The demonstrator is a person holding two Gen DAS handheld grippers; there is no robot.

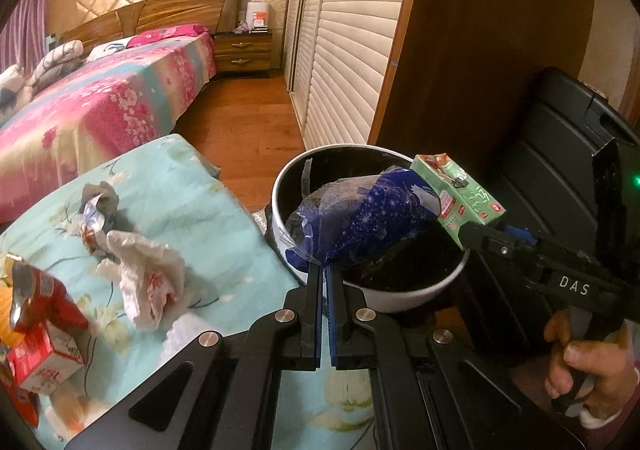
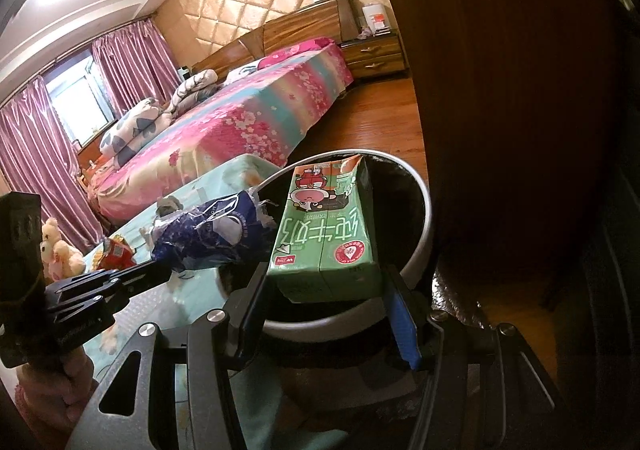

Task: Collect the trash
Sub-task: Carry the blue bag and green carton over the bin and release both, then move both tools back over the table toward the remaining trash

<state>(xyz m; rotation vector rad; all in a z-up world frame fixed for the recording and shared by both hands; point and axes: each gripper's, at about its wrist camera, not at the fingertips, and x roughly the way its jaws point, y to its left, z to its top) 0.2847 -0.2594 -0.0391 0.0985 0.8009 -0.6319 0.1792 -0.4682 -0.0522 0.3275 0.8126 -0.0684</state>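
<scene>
From my left wrist camera I see the left gripper (image 1: 325,270) clenched on the lower edge of a crumpled blue wrapper (image 1: 360,220), its pads pressed tight together on the foil. The wrapper hangs over the open mouth of the white bin (image 1: 376,300), which is dark inside. The right gripper (image 1: 466,238) comes in from the right, grasping a green milk carton (image 1: 456,190) above the bin's right rim, with a hand (image 1: 588,370) on its handle. Left of the bin lies the turquoise floral cover (image 1: 224,218); on it sit a crumpled white tissue (image 1: 148,282), a scrunched foil scrap (image 1: 96,214) toward its far edge, and a red carton (image 1: 44,330) at its near left edge.

From my right wrist camera the right gripper (image 2: 326,294) holds the green milk carton (image 2: 328,234) by its bottom end, a finger on each side, tilted over the white bin (image 2: 420,250). The left gripper (image 2: 168,270) reaches in from the left with the blue wrapper (image 2: 208,238) at the bin's left rim
</scene>
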